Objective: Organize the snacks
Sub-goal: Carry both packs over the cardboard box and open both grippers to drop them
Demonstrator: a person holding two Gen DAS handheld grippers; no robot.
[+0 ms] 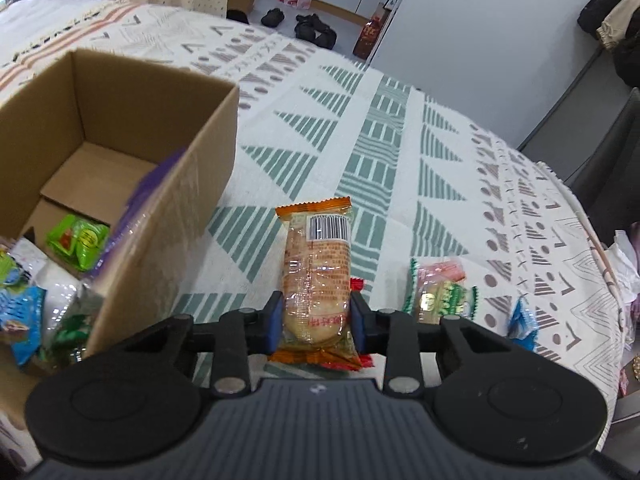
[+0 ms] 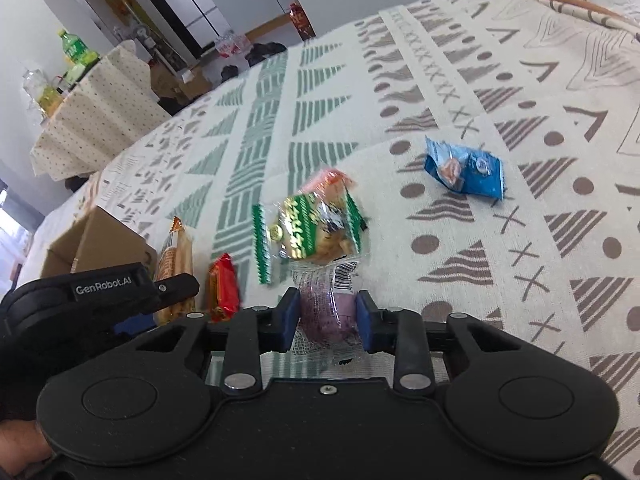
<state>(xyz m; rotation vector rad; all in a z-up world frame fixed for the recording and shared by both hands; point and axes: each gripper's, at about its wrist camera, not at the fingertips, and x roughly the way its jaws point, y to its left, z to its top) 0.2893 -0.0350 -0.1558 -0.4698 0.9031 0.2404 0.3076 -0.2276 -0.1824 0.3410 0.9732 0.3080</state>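
Observation:
In the left wrist view my left gripper (image 1: pixel 316 320) is shut on an orange-edged cracker packet (image 1: pixel 316 272) that lies lengthwise between its blue pads on the patterned tablecloth (image 1: pixel 376 148). A cardboard box (image 1: pixel 120 152) with several snack packets inside stands to its left. In the right wrist view my right gripper (image 2: pixel 328 320) is shut on a clear packet with a purple snack (image 2: pixel 326 308). Just beyond it lies a green and white packet (image 2: pixel 308 228). The left gripper (image 2: pixel 120 296) and the cracker packet (image 2: pixel 174 264) show at the left, beside a red packet (image 2: pixel 224 288).
A blue packet (image 2: pixel 464 170) lies farther right on the tablecloth (image 2: pixel 520 240); it also shows as a blue packet (image 1: pixel 522 320) in the left wrist view, near the green and white packet (image 1: pixel 440 292). Beyond the table stand a cloth-covered side table (image 2: pixel 96 120) with bottles, and shoes (image 1: pixel 312 26).

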